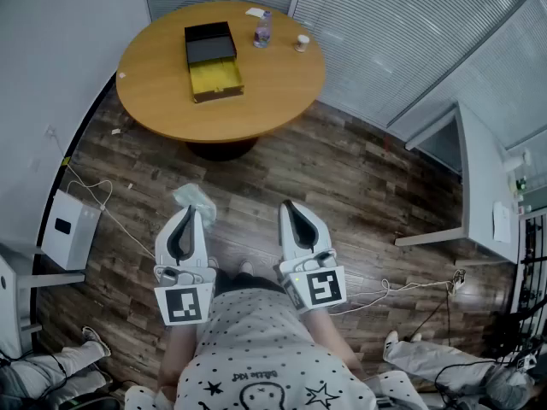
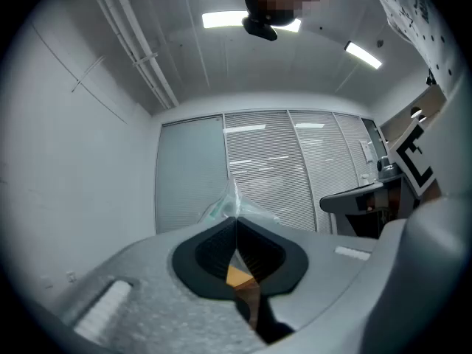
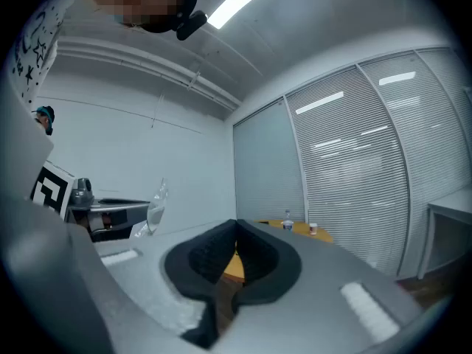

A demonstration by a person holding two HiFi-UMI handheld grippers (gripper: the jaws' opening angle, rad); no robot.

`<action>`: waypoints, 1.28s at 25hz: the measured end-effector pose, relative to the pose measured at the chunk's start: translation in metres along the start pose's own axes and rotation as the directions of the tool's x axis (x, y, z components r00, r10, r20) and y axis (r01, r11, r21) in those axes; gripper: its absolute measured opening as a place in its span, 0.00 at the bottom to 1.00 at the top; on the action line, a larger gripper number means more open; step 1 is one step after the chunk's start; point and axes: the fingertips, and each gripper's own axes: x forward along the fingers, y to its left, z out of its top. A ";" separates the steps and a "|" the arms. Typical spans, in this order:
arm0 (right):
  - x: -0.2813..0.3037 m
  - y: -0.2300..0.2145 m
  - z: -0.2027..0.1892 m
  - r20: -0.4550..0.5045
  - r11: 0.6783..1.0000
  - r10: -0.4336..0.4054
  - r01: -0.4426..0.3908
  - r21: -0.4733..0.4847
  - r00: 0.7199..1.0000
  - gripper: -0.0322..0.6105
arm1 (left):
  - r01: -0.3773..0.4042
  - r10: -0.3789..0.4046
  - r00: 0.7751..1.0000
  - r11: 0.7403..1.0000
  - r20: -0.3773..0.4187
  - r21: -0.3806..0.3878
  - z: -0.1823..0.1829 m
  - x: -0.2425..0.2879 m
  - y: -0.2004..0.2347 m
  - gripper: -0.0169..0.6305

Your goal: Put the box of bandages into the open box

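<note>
Bandage packet (image 1: 195,197), a crinkled clear wrapper with a greenish tint, sits pinched at the very tip of the left gripper (image 1: 190,211), low and left of centre in the head view. It is well apart from the round wooden table (image 1: 273,84) in the upper part of the frame. The left gripper view shows the dark pads (image 2: 214,245) pressed together on the film, which sticks up above them. The right gripper (image 1: 290,205) is held level beside the left one, its jaws closed on each other with nothing between them. Both tools point up the frame toward the table, over dark plank flooring (image 1: 367,178).

On the tabletop the open box (image 1: 209,45) lies with a black half farther up the frame and a yellow-lined half nearer the person. To its right stand a small bottle (image 1: 262,31) and a small cup (image 1: 302,43), both apart from the box, with a white slip (image 1: 255,12) near the far rim. A spotted shirt (image 1: 256,348) fills the bottom centre.
</note>
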 end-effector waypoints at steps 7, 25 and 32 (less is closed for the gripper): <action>0.000 -0.001 -0.003 -0.009 1.000 0.006 -0.006 -0.008 1.000 0.05 | -0.013 0.013 1.000 1.000 -0.001 0.001 0.000 -0.001 0.000 0.05; -0.008 0.007 0.004 -0.009 0.997 0.062 -0.063 -0.053 0.998 0.05 | -0.016 0.016 1.000 1.000 -0.007 -0.006 -0.001 -0.012 -0.005 0.05; -0.015 -0.007 -0.008 -0.041 0.998 0.027 -0.029 -0.055 0.999 0.05 | -0.023 0.023 1.000 0.999 -0.018 0.034 -0.006 -0.020 0.013 0.05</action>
